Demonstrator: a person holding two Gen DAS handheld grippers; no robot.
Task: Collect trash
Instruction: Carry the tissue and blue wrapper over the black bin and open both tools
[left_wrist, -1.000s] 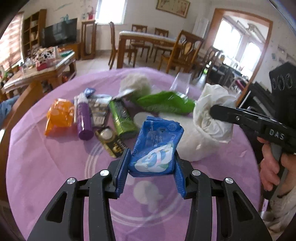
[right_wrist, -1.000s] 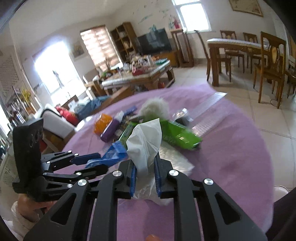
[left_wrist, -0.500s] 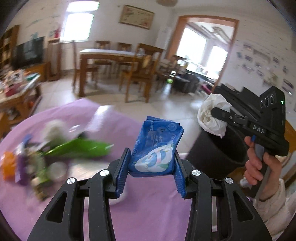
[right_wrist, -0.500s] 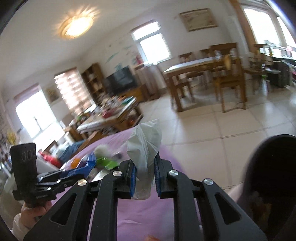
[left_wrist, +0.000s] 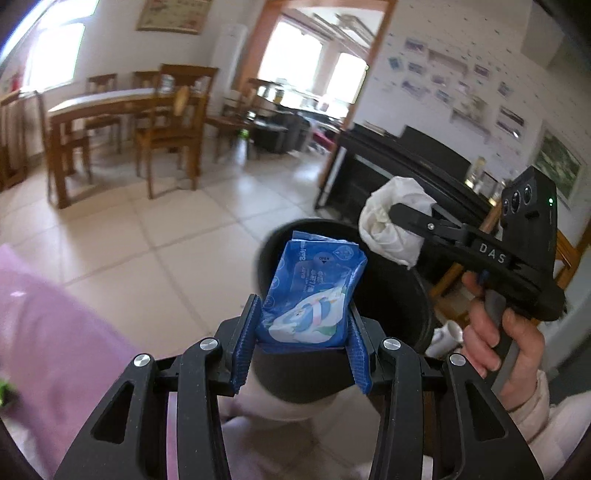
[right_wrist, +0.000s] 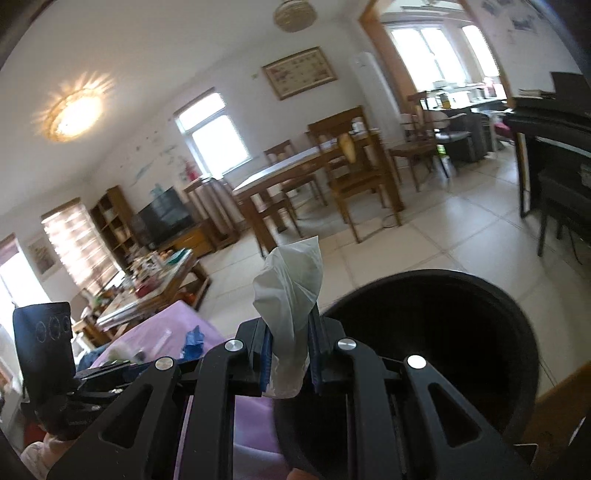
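Left gripper (left_wrist: 302, 345) clenched on blue plastic wipes packet (left_wrist: 312, 293), lower centre; right gripper (right_wrist: 290, 360) grasping crumpled white plastic bag (right_wrist: 291, 299), both at round black bin (right_wrist: 480, 332).

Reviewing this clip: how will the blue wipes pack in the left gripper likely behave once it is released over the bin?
The blue wipes pack looks crumpled and soft, so probably floppy and light. Its glossy film may slip from the left gripper. It should drop, not roll, into the black bin.
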